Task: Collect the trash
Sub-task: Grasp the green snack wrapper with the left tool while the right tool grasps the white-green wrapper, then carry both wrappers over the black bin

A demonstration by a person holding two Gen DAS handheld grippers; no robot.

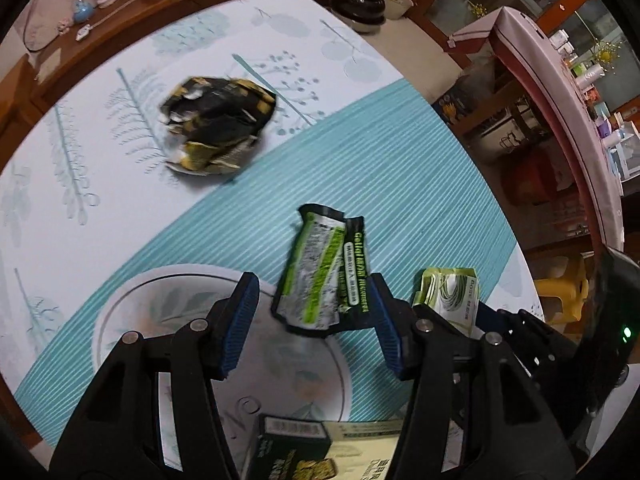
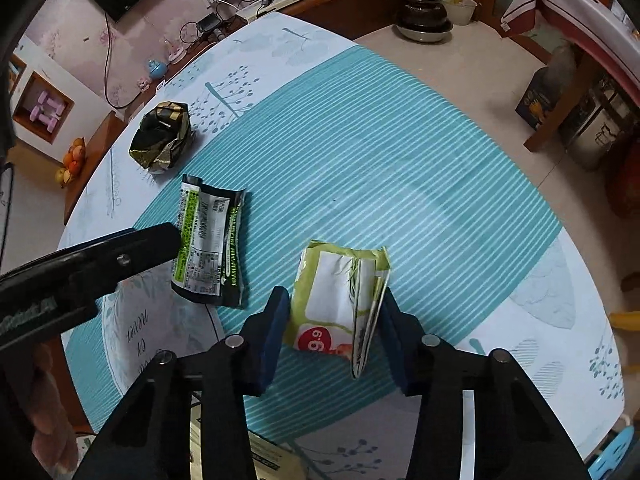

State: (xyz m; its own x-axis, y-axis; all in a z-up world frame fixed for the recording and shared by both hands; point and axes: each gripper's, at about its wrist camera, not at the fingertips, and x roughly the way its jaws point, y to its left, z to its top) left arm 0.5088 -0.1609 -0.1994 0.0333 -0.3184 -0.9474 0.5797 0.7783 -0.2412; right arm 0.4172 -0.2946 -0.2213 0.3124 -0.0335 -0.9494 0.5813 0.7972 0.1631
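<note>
Three pieces of trash lie on the round table (image 2: 540,312), across its teal striped runner (image 2: 400,168). Nearest the right gripper (image 2: 332,336) is a folded pale-green wrapper (image 2: 336,292), standing between the blue pads; the right pad meets its folded edge and the left pad sits against its side, so the jaws appear closed on it. At about ten o'clock from it lies a flat black-and-green sachet (image 1: 320,276), which the left gripper (image 1: 312,320) straddles with jaws half open: the right pad touches the sachet's edge, the left pad stands clear. Farther out at eleven o'clock sits a crumpled black-and-gold bag (image 1: 218,124), untouched. A white plate (image 1: 120,320) lies under the left gripper.

Judged from this, both hands are at the pickup step. Next, the left jaws must close on the sachet, then both lift.
</note>
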